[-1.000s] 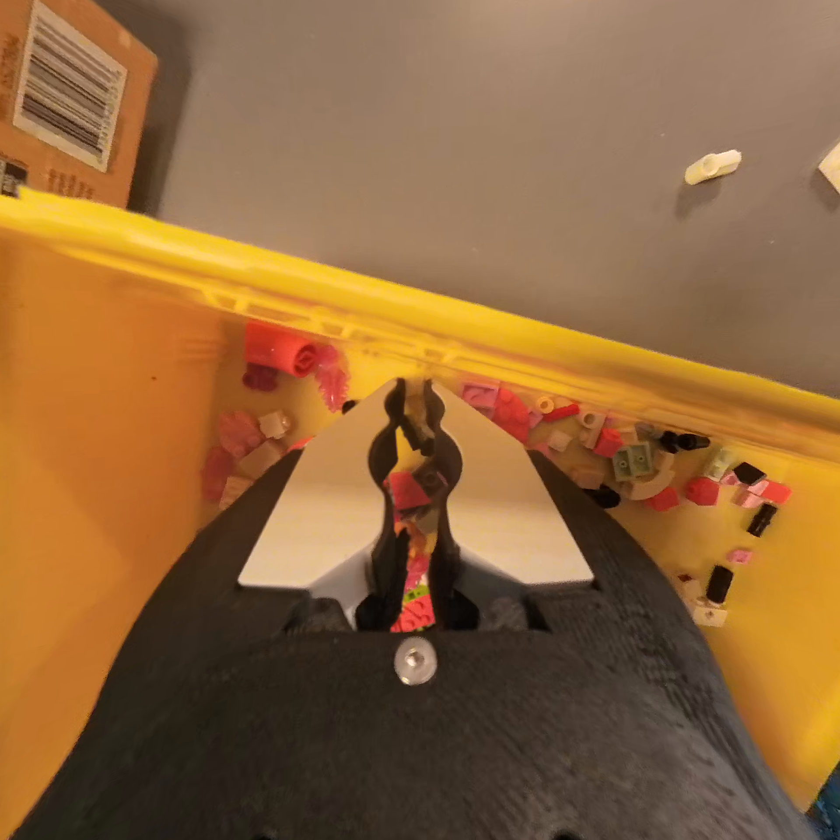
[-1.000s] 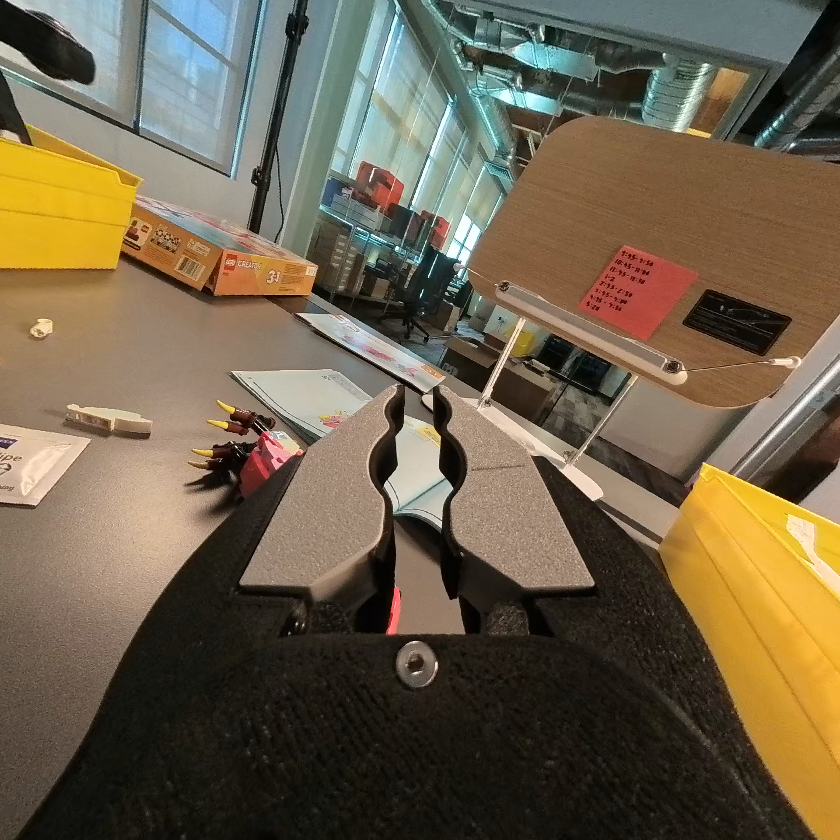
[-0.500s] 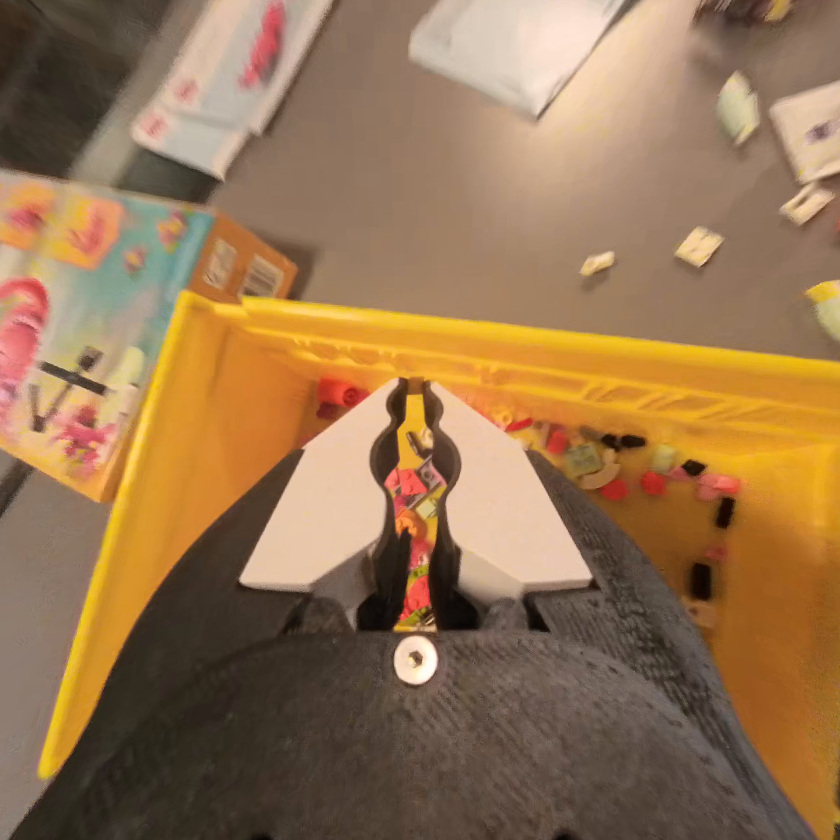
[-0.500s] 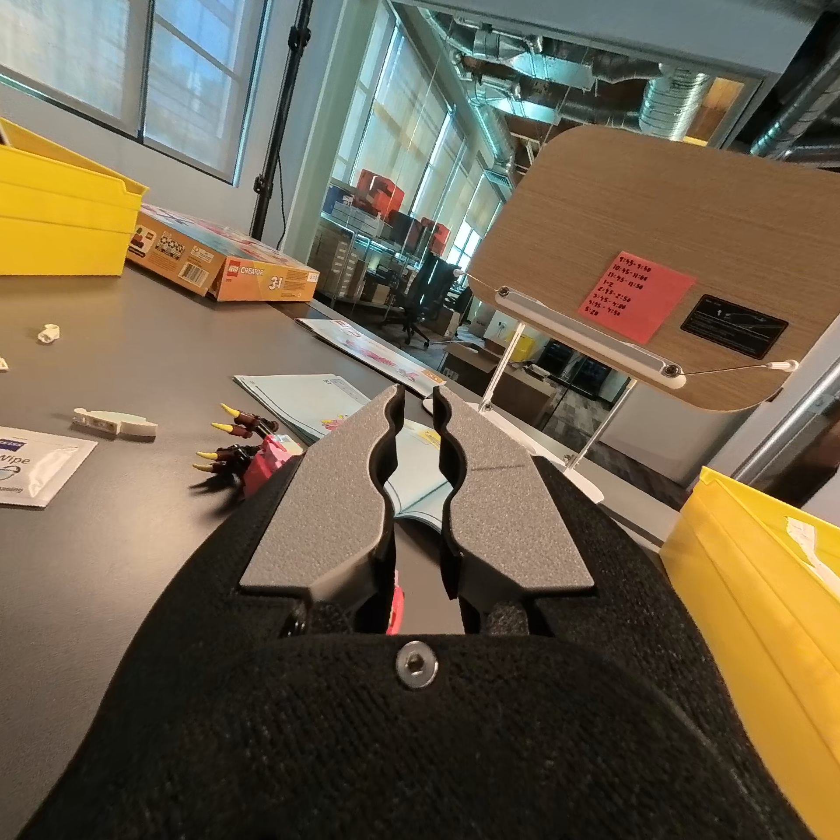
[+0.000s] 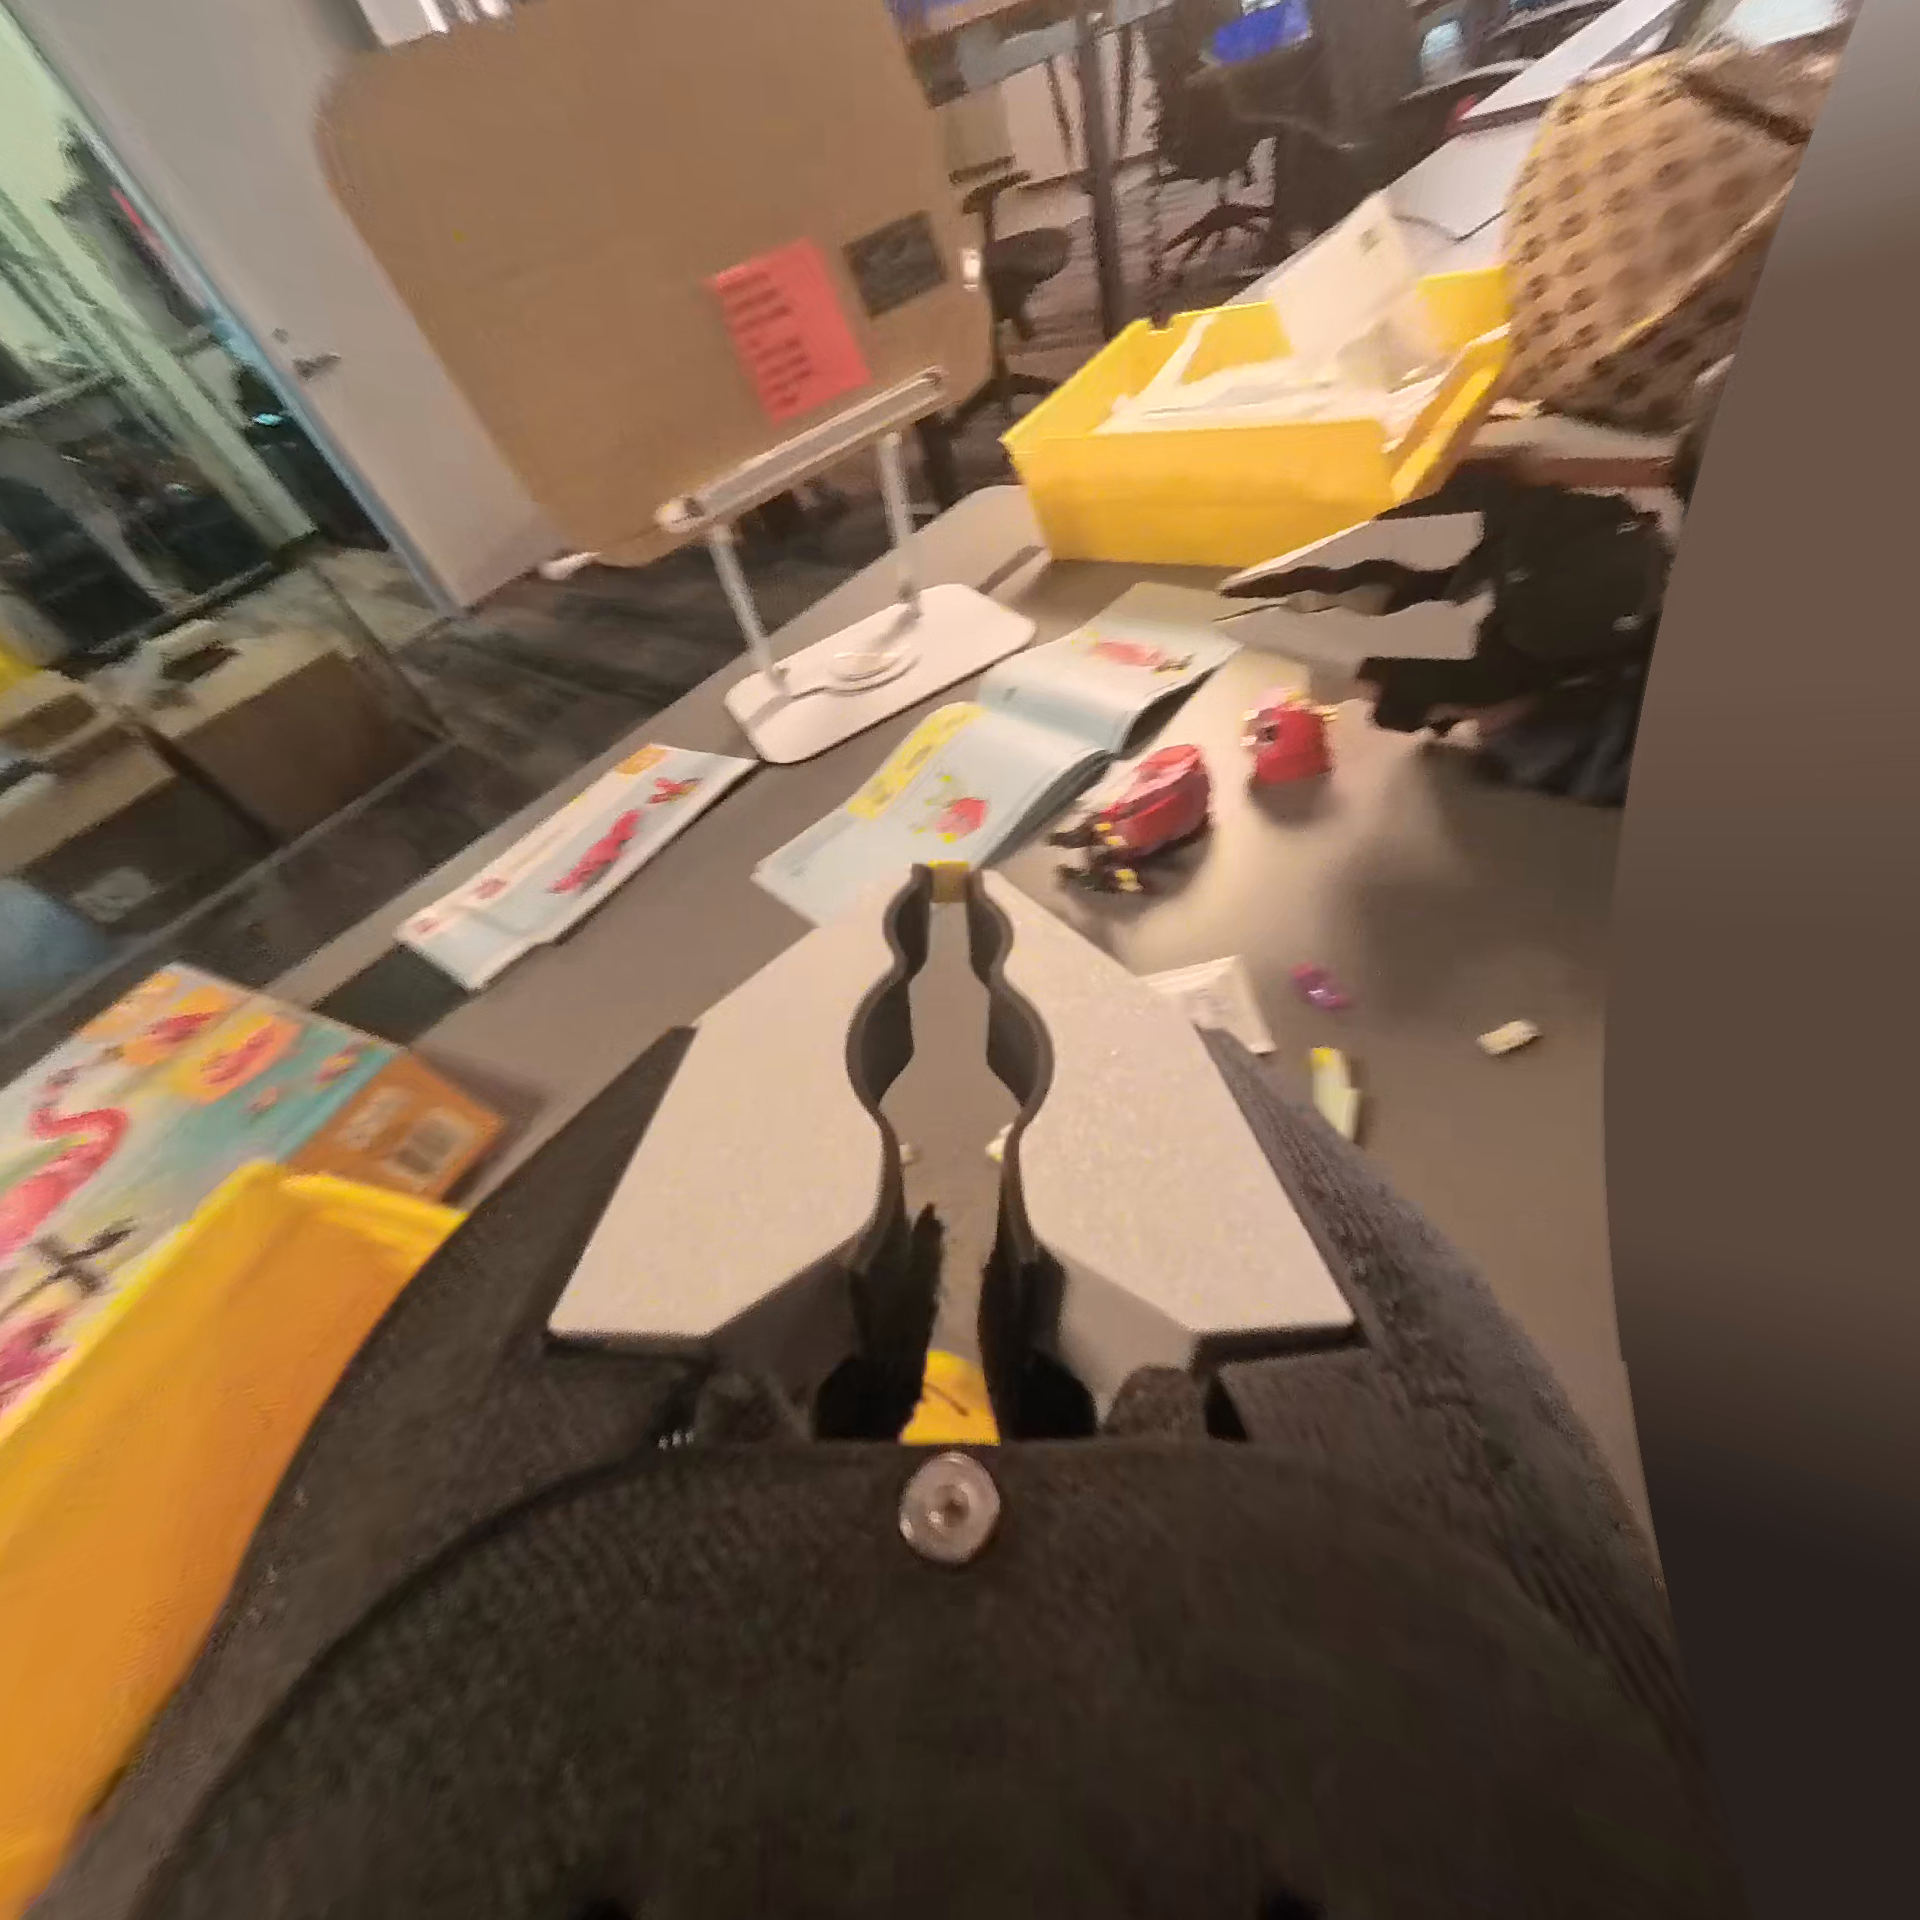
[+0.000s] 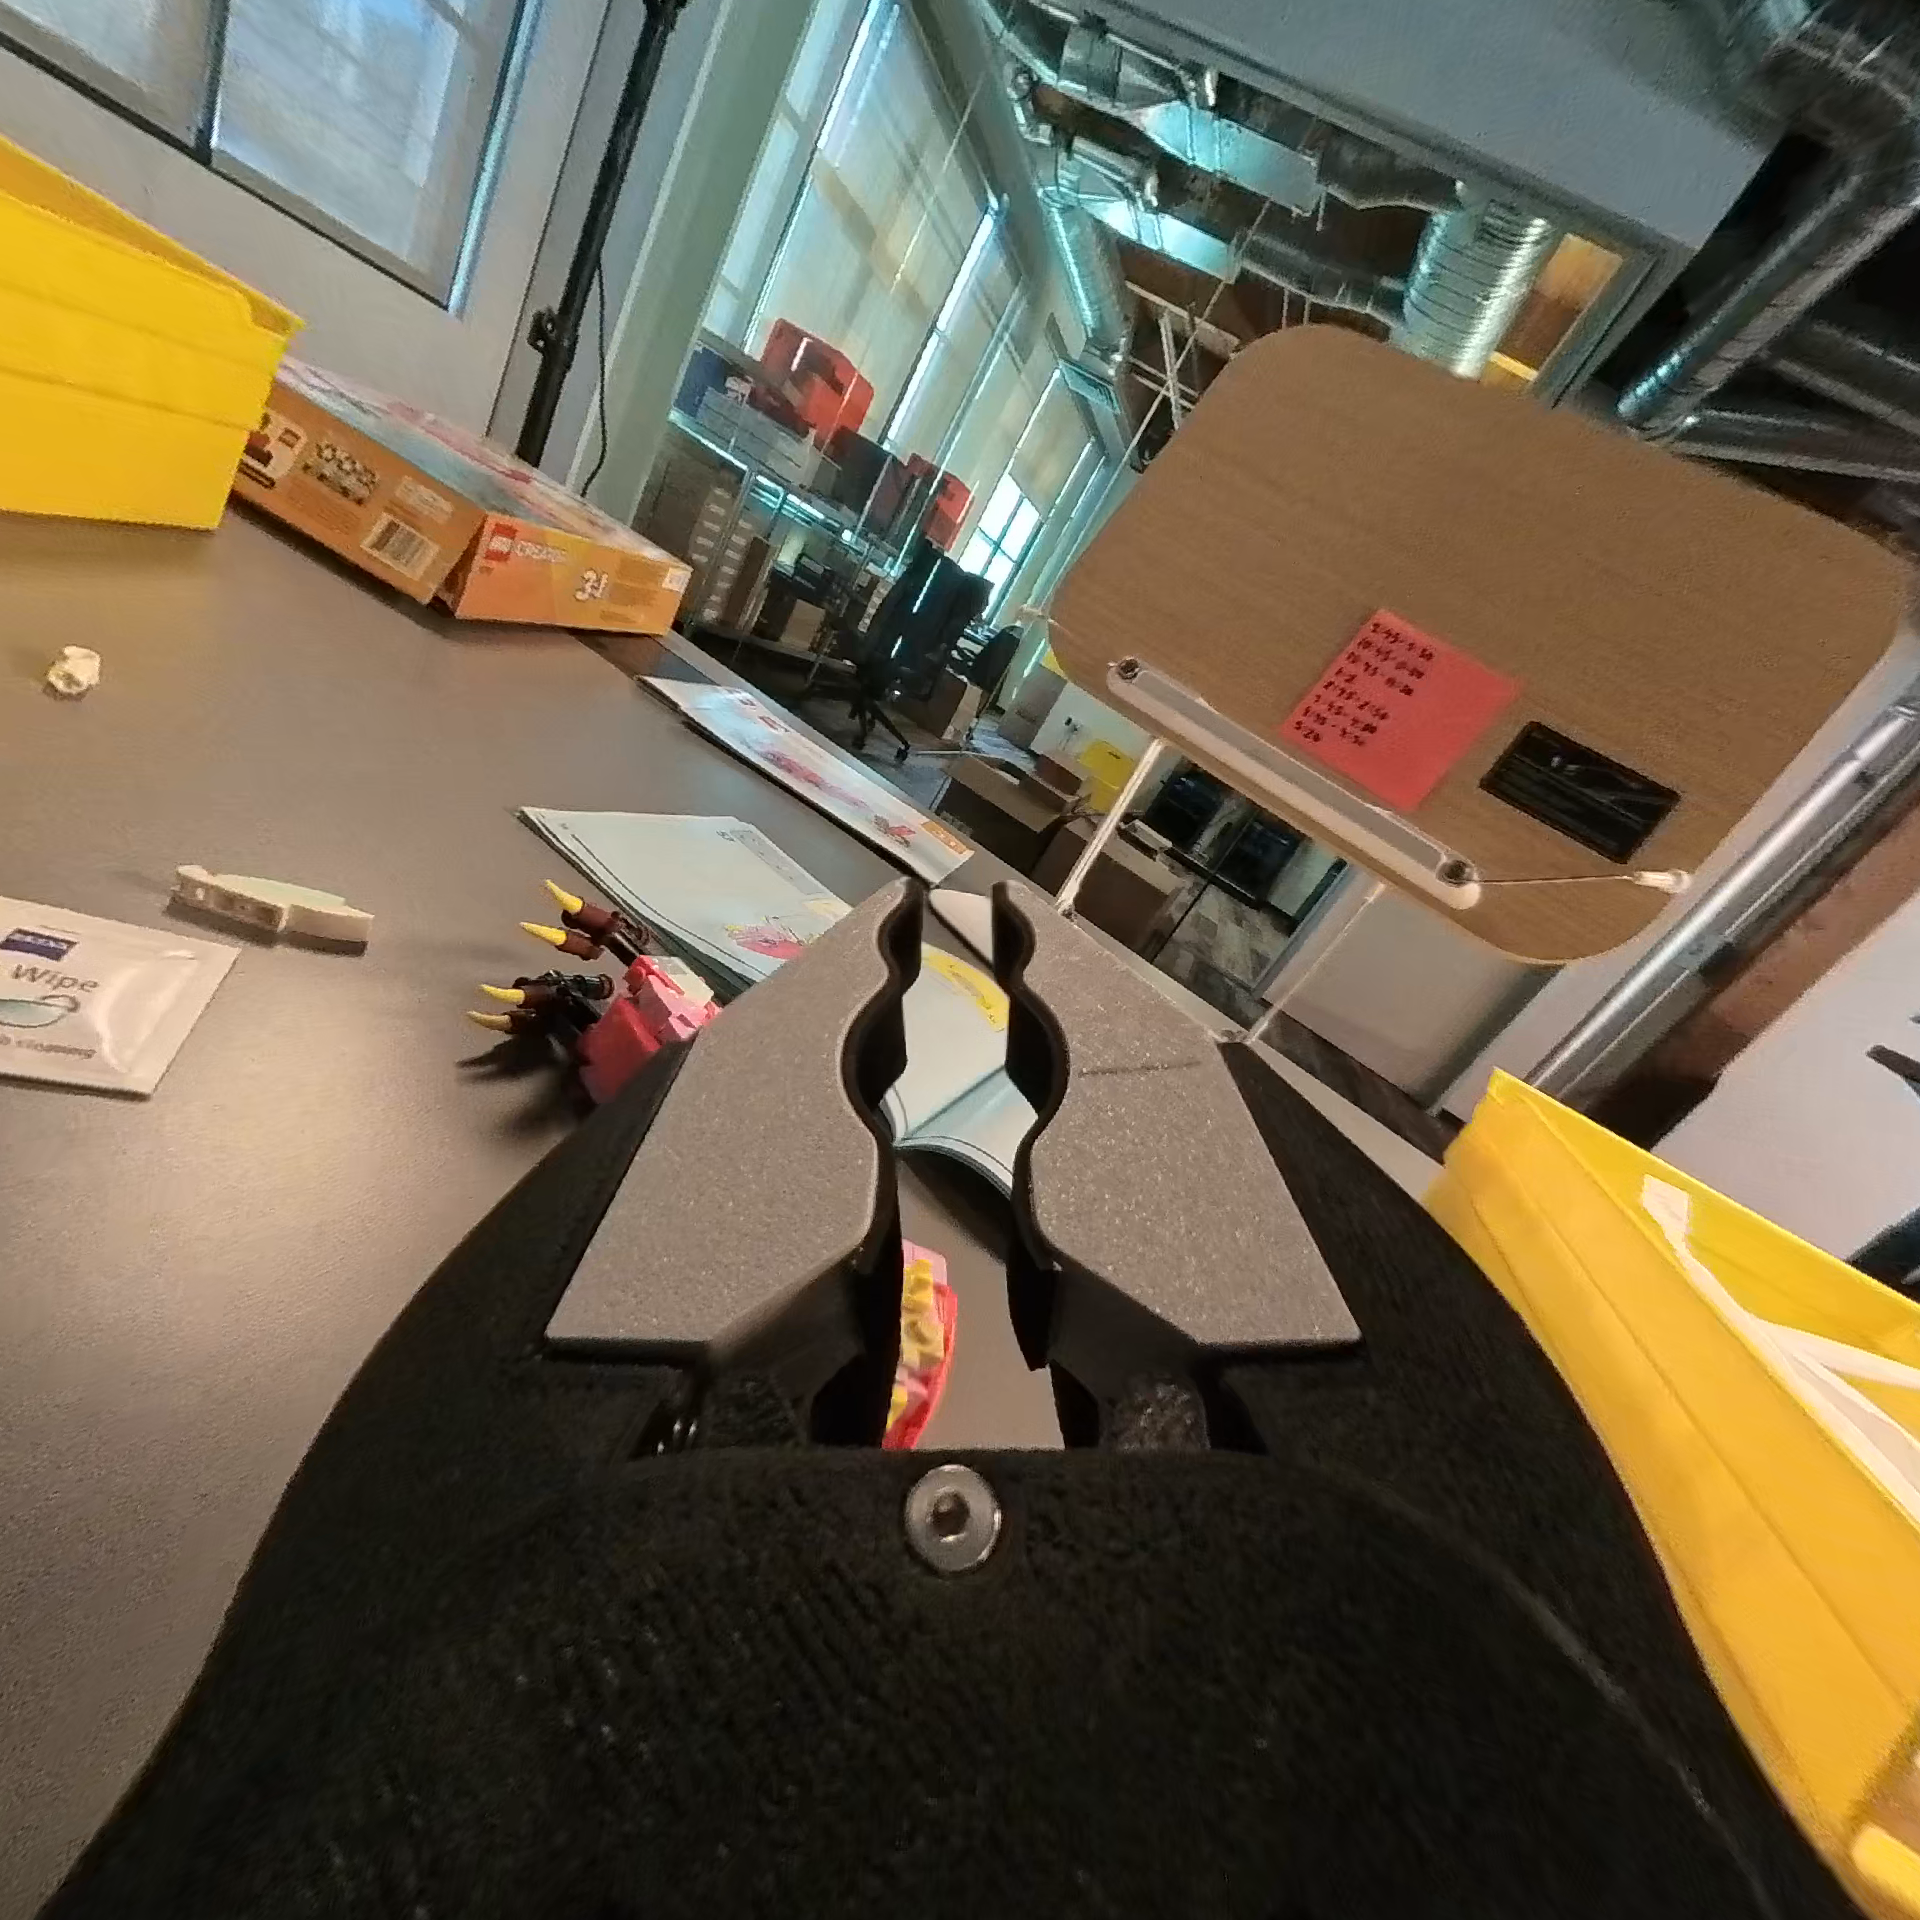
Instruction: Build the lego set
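My left gripper (image 5: 948,883) is shut on a small yellow brick piece (image 5: 948,879) pinched at its very fingertips. It hangs above the dark table, past the rim of a yellow bin (image 5: 125,1403), and points towards an open instruction booklet (image 5: 997,790). My right gripper (image 6: 956,904) is low over the table with its jaws a little apart and nothing between the pads. It also shows in the left wrist view (image 5: 1236,600). A red brick model with yellow-tipped claws (image 6: 623,1023) lies just left of it, and a pink and red piece (image 6: 920,1340) lies under its fingers.
A wooden board on a white stand (image 6: 1455,623) is at the far edge. A second yellow bin (image 6: 1662,1403) is at the right, a toy box (image 6: 436,520) far left. A wipe packet (image 6: 83,997), a pale piece (image 6: 270,909) and loose bits lie on the table. My right fingertips sit around 30 centimetres from my left ones. My right gripper is the nearer one to the wipe packet (image 6: 83,997): about 15 centimetres, against 25 centimetres.
My left gripper has risen out of the yellow bin of loose bricks and swung to face across the table, still pinching the small piece. My right gripper has only tilted slightly.
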`<action>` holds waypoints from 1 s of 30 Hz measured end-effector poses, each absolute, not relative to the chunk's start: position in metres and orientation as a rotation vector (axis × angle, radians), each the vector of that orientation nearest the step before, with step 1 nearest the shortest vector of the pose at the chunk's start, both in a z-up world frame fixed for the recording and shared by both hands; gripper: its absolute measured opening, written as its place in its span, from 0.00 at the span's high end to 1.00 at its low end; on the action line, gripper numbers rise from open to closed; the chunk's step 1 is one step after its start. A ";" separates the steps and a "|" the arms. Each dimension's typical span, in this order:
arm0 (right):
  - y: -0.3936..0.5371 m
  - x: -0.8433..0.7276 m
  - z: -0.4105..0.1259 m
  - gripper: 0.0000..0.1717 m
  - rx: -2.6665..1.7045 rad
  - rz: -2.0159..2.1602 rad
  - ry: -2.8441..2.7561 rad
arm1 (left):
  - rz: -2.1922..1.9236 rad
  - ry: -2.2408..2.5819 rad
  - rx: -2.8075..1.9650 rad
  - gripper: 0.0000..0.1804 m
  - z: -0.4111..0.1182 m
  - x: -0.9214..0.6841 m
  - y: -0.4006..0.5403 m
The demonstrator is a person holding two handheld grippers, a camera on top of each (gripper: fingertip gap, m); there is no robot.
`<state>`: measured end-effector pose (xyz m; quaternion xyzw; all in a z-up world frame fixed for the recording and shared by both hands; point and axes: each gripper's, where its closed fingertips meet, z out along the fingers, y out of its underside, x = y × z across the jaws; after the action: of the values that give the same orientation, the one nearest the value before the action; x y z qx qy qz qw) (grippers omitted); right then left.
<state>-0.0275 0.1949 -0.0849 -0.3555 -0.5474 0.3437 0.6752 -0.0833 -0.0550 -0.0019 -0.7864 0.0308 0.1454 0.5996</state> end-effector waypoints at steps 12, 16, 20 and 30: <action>0.186 -0.018 -0.075 0.93 -0.763 0.938 -1.201 | -0.199 0.429 -2.250 0.97 -0.139 0.050 0.053; 0.183 -0.016 -0.073 0.93 -0.753 0.979 -1.200 | -0.178 0.506 -2.404 0.97 -0.173 0.063 0.063; 0.183 -0.016 -0.073 0.93 -0.762 1.013 -1.200 | -0.104 0.512 -2.524 0.96 -0.192 0.059 0.062; 0.181 -0.011 -0.075 0.93 -0.762 0.983 -1.216 | -0.126 0.469 -2.522 0.76 -0.192 0.059 0.058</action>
<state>-0.0112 0.1808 -0.0751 -0.3347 -0.5341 0.4320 0.6450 0.0586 0.0581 -0.1924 -0.9418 0.1753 -0.0471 0.2828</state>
